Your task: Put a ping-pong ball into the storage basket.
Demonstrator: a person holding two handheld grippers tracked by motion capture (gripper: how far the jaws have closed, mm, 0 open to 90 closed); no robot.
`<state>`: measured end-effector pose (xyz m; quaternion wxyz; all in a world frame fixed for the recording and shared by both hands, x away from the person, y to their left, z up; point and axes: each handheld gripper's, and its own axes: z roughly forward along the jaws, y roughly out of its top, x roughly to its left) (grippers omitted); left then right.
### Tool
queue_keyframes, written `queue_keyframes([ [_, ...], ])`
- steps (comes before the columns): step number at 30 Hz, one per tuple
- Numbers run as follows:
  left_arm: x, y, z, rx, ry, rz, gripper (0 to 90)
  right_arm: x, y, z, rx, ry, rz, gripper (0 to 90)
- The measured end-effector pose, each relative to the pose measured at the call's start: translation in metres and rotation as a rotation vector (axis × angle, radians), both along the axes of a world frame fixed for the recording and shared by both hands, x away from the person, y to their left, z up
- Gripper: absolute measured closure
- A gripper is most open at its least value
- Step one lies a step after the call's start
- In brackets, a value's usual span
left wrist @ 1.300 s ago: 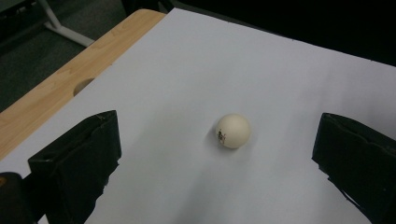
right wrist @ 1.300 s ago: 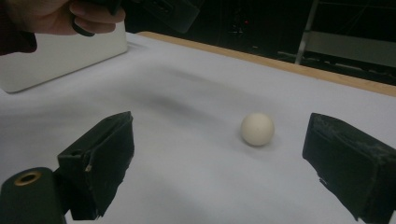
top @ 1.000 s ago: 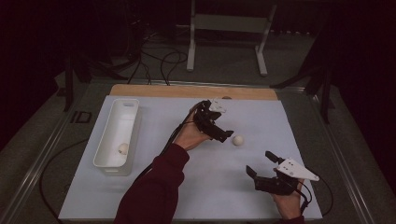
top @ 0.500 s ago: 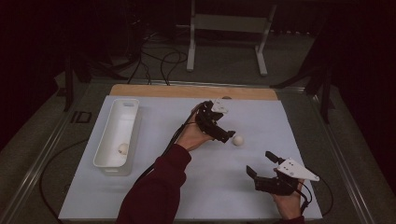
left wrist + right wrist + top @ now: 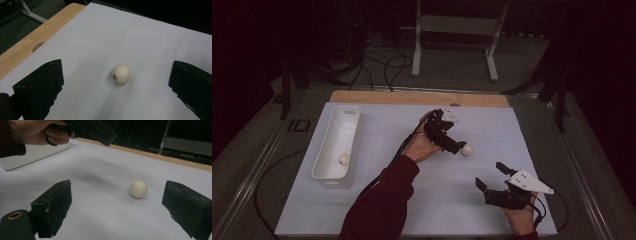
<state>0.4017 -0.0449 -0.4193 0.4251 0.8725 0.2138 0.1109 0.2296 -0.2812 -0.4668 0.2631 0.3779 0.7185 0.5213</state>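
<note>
A cream ball [image 5: 467, 150] lies on the white sheet [image 5: 402, 200] right of centre. My left gripper [image 5: 457, 146] hovers just left of it, open, jaws spread wide with the ball [image 5: 121, 73] between them but untouched. My right gripper [image 5: 490, 176] rests near the front right, open and holding nothing; the same ball [image 5: 138, 189] lies ahead of it, and the left gripper [image 5: 100, 131] and its hand show at the top left. A second small ball [image 5: 343, 159] sits inside the white tray [image 5: 326, 172] at the left.
A wooden strip [image 5: 417, 98] runs along the sheet's far edge, with a round hole [image 5: 38, 46] in it. Metal table rails border both sides. A white stand [image 5: 454, 30] and cables lie on the floor beyond.
My left gripper has crept rightward toward the ball. The right gripper and the ball in the tray have stayed put.
</note>
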Motion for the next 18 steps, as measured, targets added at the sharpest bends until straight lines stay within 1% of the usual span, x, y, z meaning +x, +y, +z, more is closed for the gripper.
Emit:
queue_keyframes([
  [12,0.000,-0.007,-0.004,0.002,0.008,-0.007,0.3,0.000,-0.001,0.000,0.003,0.001,-0.002,8.2],
  [14,0.000,-0.008,-0.005,0.006,0.007,-0.009,0.3,0.000,0.000,0.000,0.001,0.000,0.000,8.2],
  [15,0.000,-0.010,-0.005,0.015,0.003,-0.014,0.3,0.000,0.000,0.000,0.001,0.000,-0.001,8.2],
  [18,0.000,-0.011,-0.005,0.013,0.004,-0.016,0.3,0.000,0.000,0.000,0.000,-0.001,-0.001,8.2],
])
